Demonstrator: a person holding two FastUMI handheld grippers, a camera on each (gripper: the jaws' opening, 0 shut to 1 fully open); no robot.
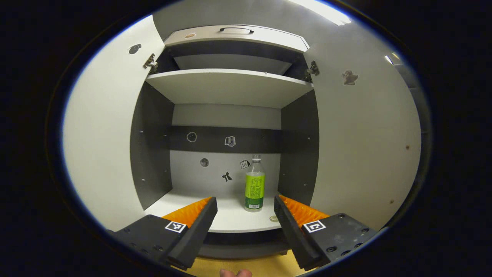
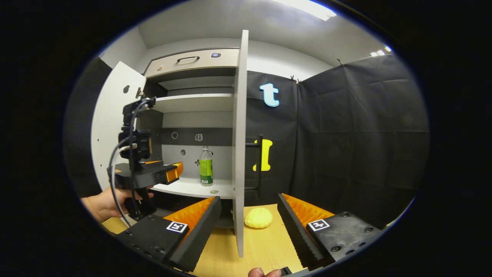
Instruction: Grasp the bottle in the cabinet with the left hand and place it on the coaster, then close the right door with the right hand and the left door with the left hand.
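Observation:
A clear bottle (image 1: 254, 184) with a green label and a white cap stands upright on the cabinet's lower shelf (image 1: 230, 219), toward its right side. My left gripper (image 1: 245, 200) is open in front of the shelf, short of the bottle, with nothing between its fingers. In the right gripper view the bottle (image 2: 206, 166) stands beyond the left gripper (image 2: 177, 171), which a hand (image 2: 107, 204) holds. My right gripper (image 2: 250, 198) is open and empty, level with the edge of the right door (image 2: 240, 154). A yellow round coaster (image 2: 258, 217) lies on the wooden table (image 2: 265, 246).
Both cabinet doors stand wide open, the left door (image 1: 103, 146) and the right door (image 1: 365, 146). The right door's dark handle (image 2: 260, 165) faces the black cloth wall. An upper shelf (image 1: 230, 84) and a drawer (image 1: 234, 32) sit above. A small round disc (image 1: 273, 218) lies on the lower shelf.

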